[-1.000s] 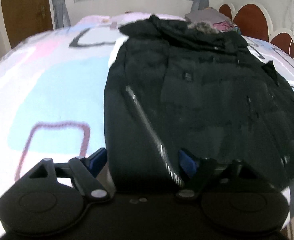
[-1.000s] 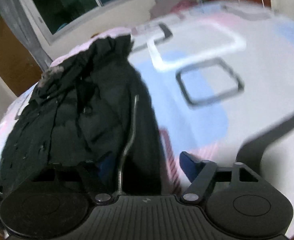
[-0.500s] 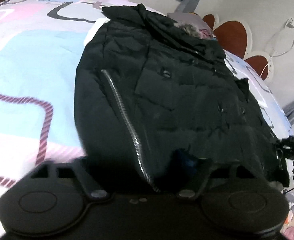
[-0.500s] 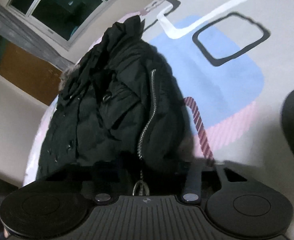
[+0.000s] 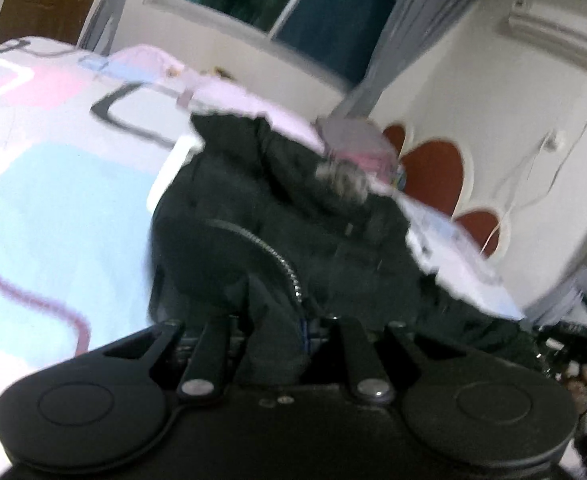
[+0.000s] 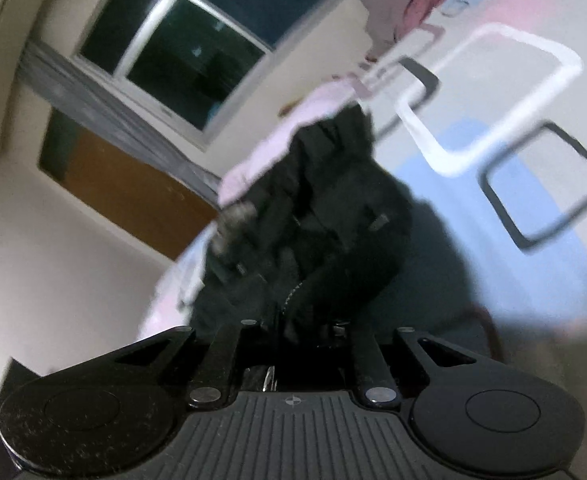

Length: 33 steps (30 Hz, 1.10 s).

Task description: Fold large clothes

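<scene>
A large black padded coat [image 5: 293, 216] with a fur-trimmed hood [image 5: 341, 178] and a silver zipper [image 5: 281, 264] lies on the bed. My left gripper [image 5: 277, 332] is shut on the coat's bottom hem and holds it lifted, so the lower part bunches toward the hood. My right gripper [image 6: 293, 332] is shut on the hem of the same coat [image 6: 317, 216] near the zipper [image 6: 289, 300], also lifted. The fingertips of both grippers are buried in the black fabric.
The bed [image 5: 53, 184] has a sheet with pink, blue and grey squares. A red scalloped headboard [image 5: 433, 176] and a pile of clothes [image 5: 357, 144] are at the far end. A window [image 6: 197, 52] and a brown door [image 6: 133, 192] stand behind.
Both grippers went from open above the coat's bottom edge to shut on the hem. They have lifted it and carried it toward the hood, so the coat now looks shorter and bunched.
</scene>
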### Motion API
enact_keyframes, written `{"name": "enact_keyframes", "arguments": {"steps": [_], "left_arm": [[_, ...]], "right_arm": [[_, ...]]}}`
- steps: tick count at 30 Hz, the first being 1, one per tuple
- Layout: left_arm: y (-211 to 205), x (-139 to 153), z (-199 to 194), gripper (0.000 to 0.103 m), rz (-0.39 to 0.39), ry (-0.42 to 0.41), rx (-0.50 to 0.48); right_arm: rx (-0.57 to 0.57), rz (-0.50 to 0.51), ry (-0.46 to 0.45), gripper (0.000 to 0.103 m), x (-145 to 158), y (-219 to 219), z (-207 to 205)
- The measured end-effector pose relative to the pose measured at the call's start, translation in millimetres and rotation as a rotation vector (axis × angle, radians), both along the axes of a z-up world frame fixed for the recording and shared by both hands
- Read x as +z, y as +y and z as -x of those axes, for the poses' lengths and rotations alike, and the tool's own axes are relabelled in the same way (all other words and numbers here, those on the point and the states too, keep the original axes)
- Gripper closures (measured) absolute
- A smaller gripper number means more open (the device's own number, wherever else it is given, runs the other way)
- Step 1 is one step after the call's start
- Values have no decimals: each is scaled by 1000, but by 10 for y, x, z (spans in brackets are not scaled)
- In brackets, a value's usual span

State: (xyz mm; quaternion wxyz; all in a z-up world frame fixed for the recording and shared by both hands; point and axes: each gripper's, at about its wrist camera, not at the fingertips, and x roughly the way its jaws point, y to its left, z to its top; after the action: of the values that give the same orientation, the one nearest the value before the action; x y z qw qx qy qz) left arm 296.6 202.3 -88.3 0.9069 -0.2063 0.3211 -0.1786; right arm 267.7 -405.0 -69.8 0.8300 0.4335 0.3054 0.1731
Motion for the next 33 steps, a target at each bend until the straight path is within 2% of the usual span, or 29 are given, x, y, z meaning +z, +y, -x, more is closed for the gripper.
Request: {"name": "enact_keyframes", "arguments": {"steps": [3, 7, 12, 18, 20, 22, 23, 24, 25, 26, 28, 29, 31, 33], "left_arm": [[29, 200, -192, 90, 37, -38, 21], [38, 420, -590, 90, 79, -79, 50], [-20, 569, -1383, 90, 81, -58, 63], [-74, 469, -2433, 87, 56, 22, 84], [-43, 375, -2714, 83, 78, 52, 103], [5, 214, -3025, 80, 134, 98, 129], [33, 121, -3150, 79, 159, 125, 142], [65, 18, -3300, 76, 183, 157, 155], [82, -59, -3422, 75, 205, 184, 167], [110, -129, -3516, 75, 232, 201, 179], [187, -226, -3648, 74, 296, 223, 199], [221, -249, -3694, 74, 295, 218, 206], [214, -187, -3745, 74, 227, 188, 190], [250, -153, -3771, 74, 231, 173, 197]], "right_arm": [[-24, -63, -32, 90, 188, -52, -284], [-54, -134, -30, 90, 343, -137, -790], [-84, -226, 24, 90, 383, -257, -1574], [-113, -271, 125, 90, 162, -382, -2625], [-121, -277, 166, 90, -21, -413, -2986], [-119, -288, 221, 90, -241, -445, -3366], [-125, -303, 253, 81, -372, -452, -3528], [-126, -320, 276, 64, -481, -459, -3660], [-141, -345, 280, 54, -571, -477, -3767], [-170, -368, 275, 50, -655, -503, -3855], [-167, -393, 286, 50, -758, -530, -3982], [-160, -379, 273, 50, -758, -536, -4027], [-126, -294, 226, 50, -654, -490, -4081], [-132, -242, 200, 50, -552, -482, -4063]]}}
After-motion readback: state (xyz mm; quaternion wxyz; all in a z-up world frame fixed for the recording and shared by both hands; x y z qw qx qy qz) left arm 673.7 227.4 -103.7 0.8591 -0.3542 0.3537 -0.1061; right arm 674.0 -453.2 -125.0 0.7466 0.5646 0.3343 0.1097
